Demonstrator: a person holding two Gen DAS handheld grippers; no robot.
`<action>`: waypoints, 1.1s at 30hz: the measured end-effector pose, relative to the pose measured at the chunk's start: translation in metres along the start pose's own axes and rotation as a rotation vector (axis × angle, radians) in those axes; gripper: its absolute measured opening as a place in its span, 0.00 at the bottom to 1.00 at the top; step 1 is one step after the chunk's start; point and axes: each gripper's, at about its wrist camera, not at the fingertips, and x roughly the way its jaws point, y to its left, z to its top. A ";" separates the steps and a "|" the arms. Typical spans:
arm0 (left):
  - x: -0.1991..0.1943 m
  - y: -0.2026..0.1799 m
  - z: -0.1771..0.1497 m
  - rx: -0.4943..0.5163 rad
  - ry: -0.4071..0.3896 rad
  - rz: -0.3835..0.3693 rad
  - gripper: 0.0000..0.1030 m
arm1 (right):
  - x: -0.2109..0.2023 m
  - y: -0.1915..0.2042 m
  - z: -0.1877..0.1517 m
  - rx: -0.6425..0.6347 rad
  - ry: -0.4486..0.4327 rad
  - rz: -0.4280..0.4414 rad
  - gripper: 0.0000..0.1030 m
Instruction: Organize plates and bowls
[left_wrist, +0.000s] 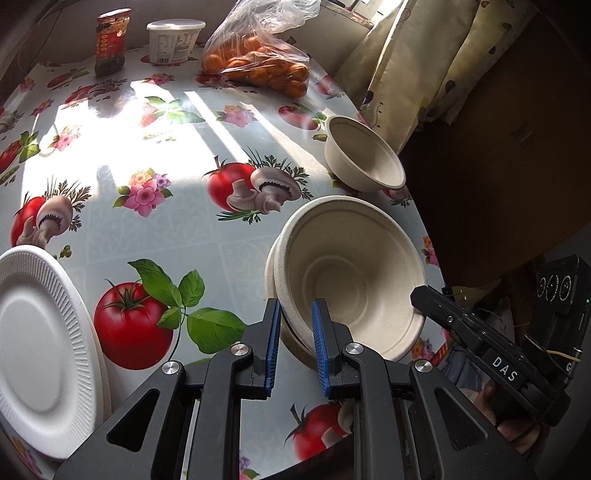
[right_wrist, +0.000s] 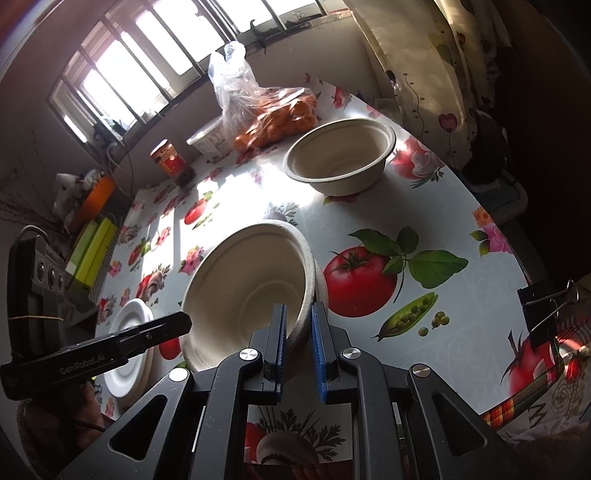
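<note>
Left gripper (left_wrist: 294, 317) and right gripper (right_wrist: 298, 321) pinch 1 bowl (left_wrist: 351, 273) (opposite rims).

Matt fibre bowls (left_wrist: 351, 273) on glossy vinyl tablecloth (left_wrist: 155, 155).

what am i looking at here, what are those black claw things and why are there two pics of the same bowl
The black claws are hand-held grippers, one in each of a person's hands, each with a camera looking along its fingers. One picture comes from the left gripper, the other from the right gripper. Both are clamped on the rim of the same tan bowl, from opposite sides; it seems to sit inside another bowl. On the table also lie a second bowl, white plates, a bag of oranges, a jar and a white tub.
</note>
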 end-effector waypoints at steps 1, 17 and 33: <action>0.000 0.000 0.000 0.000 -0.001 -0.001 0.18 | 0.001 -0.001 -0.001 0.000 0.002 -0.002 0.13; 0.004 0.001 -0.001 -0.007 0.007 0.006 0.18 | 0.007 -0.002 -0.006 -0.007 0.012 -0.018 0.15; 0.006 0.002 0.001 -0.010 0.006 0.002 0.18 | 0.008 -0.005 -0.004 0.002 0.011 -0.016 0.22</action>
